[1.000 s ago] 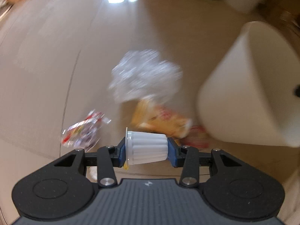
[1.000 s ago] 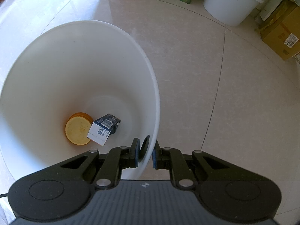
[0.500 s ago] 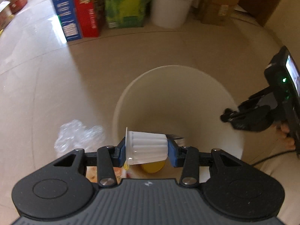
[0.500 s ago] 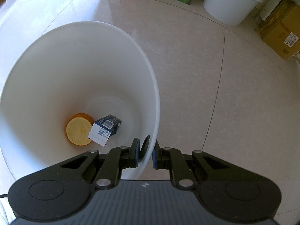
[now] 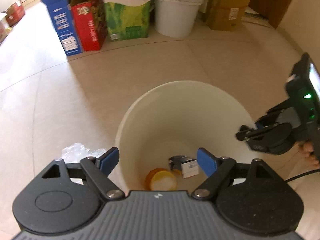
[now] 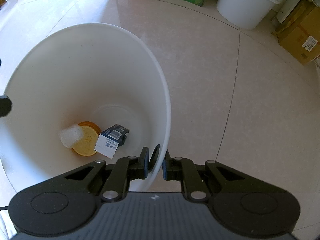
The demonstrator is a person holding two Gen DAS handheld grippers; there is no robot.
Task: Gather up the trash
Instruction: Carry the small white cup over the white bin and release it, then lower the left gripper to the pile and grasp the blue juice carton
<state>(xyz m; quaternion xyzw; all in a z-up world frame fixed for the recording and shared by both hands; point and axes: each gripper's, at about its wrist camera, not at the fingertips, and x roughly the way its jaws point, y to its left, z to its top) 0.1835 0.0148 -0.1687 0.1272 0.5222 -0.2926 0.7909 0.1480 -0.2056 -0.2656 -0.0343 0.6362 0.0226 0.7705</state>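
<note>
A white bin (image 5: 200,100) (image 6: 60,60) stands on the tiled floor. My left gripper (image 5: 158,161) hangs open over its mouth with nothing between the fingers. A small white ribbed cup (image 6: 70,135) shows blurred inside the bin, over a yellow lid (image 6: 86,142) and beside a blue and white carton (image 6: 111,141). In the left wrist view the cup (image 5: 163,183) sits over the lid, with the carton (image 5: 187,166) to its right. My right gripper (image 6: 155,165) is shut on the bin's rim. A crumpled clear plastic wrap (image 5: 80,152) lies on the floor left of the bin.
Cardboard boxes, blue (image 5: 64,32), red (image 5: 88,28) and green (image 5: 128,18), and a white bucket (image 5: 177,14) (image 6: 246,4) line the far wall. Brown cartons (image 5: 228,10) (image 6: 300,40) stand at the right. A person's hand (image 5: 308,150) holds the right gripper (image 5: 266,134).
My left gripper swung from the floor litter to above the bin, then opened. The white cup left its fingers and dropped into the bin. The right gripper kept its hold on the rim.
</note>
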